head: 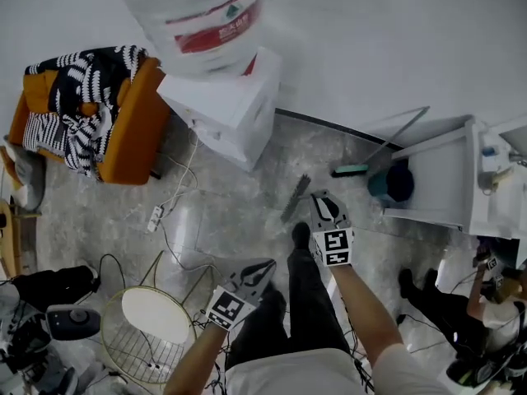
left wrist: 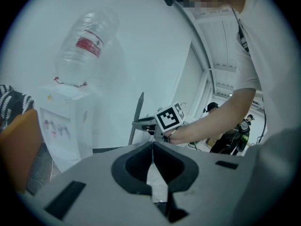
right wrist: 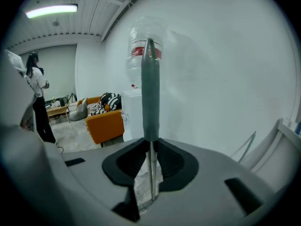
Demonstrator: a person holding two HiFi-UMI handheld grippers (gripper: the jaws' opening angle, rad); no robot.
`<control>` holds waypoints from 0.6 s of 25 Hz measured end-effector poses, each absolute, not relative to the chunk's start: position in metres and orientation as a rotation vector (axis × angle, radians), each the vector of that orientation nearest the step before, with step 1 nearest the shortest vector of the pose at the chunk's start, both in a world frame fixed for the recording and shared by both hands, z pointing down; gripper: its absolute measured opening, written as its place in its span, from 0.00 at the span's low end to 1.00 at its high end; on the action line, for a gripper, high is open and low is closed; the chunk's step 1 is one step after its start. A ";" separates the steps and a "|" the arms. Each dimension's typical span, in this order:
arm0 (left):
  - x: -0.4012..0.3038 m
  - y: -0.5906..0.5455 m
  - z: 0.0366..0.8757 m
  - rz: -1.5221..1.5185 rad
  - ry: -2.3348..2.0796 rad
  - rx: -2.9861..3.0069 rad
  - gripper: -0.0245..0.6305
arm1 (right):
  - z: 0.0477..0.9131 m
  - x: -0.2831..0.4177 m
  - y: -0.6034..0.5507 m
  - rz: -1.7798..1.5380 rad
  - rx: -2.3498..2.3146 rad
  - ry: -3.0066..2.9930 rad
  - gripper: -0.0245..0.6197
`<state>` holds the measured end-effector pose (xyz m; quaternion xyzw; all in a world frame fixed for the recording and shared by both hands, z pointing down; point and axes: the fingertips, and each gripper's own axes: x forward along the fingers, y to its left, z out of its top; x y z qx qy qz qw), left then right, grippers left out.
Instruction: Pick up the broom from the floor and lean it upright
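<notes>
My right gripper (head: 324, 204) is shut on the broom's thin metal handle (right wrist: 151, 88), which runs up between the jaws to a grey grip. In the head view the broom's dark bristle head (head: 295, 197) hangs just left of that gripper, above the floor. The left gripper view shows the handle (left wrist: 138, 114) as a dark upright stick beside the right gripper's marker cube (left wrist: 169, 118). My left gripper (head: 262, 268) is lower and to the left, apart from the broom. Its jaws (left wrist: 152, 147) meet with nothing between them.
A white water dispenser (head: 226, 109) with a big bottle (head: 198, 11) stands by the wall ahead. An orange sofa (head: 123, 126) is at the left and a round wire stool (head: 152, 323) near my legs. A second teal broom (head: 354, 169) and bin (head: 391, 183) lean by a white cabinet (head: 445, 175).
</notes>
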<state>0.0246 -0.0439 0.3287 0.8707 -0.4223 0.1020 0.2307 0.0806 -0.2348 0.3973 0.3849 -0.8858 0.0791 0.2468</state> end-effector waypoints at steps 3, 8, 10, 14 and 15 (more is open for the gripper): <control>0.030 -0.084 0.323 0.255 -1.198 2.385 0.05 | 0.405 0.095 -0.275 0.233 1.083 -2.400 0.16; 0.037 -0.160 0.324 0.243 -1.216 2.352 0.05 | 0.429 0.110 -0.339 0.283 1.129 -2.376 0.16; 0.039 -0.185 0.332 0.245 -1.230 2.330 0.05 | 0.439 0.118 -0.363 0.307 1.152 -2.365 0.16; 0.048 -0.232 0.343 0.236 -1.269 2.306 0.05 | 0.458 0.136 -0.409 0.354 1.212 -2.352 0.16; 0.051 -0.243 0.345 0.233 -1.273 2.303 0.05 | 0.463 0.142 -0.421 0.367 1.230 -2.349 0.16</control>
